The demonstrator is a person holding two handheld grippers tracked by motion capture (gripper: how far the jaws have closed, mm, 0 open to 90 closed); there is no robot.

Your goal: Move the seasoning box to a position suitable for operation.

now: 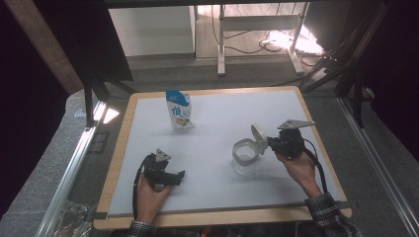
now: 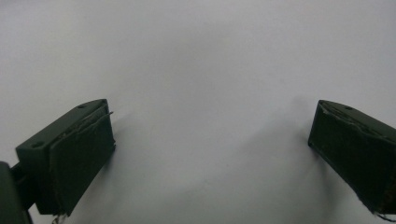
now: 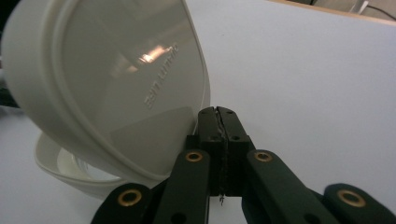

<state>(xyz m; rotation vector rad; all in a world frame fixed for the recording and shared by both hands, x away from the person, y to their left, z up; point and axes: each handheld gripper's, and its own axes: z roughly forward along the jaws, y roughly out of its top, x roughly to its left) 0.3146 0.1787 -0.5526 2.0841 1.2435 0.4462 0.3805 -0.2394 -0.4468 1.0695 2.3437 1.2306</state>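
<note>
A clear jar [image 1: 244, 159] with a white rim [image 3: 70, 171] stands right of centre on the white mat [image 1: 222, 118]. Its white hinged lid [image 1: 258, 138] is flipped up and stands nearly upright. My right gripper [image 1: 270, 143] is just to the right of the lid, shut, with nothing visible between its pads. In the right gripper view the lid [image 3: 112, 79] leans against the left side of the right gripper [image 3: 218, 114]. My left gripper [image 1: 181, 176] rests low on the mat at the front left. In its own view the left gripper [image 2: 210, 140] is open over bare mat.
A blue and white pouch [image 1: 179, 111] stands upright near the mat's far edge, left of centre. The mat lies on a wooden board [image 1: 118, 148] with metal rails on both sides. Desk legs and cables lie on the floor beyond the table.
</note>
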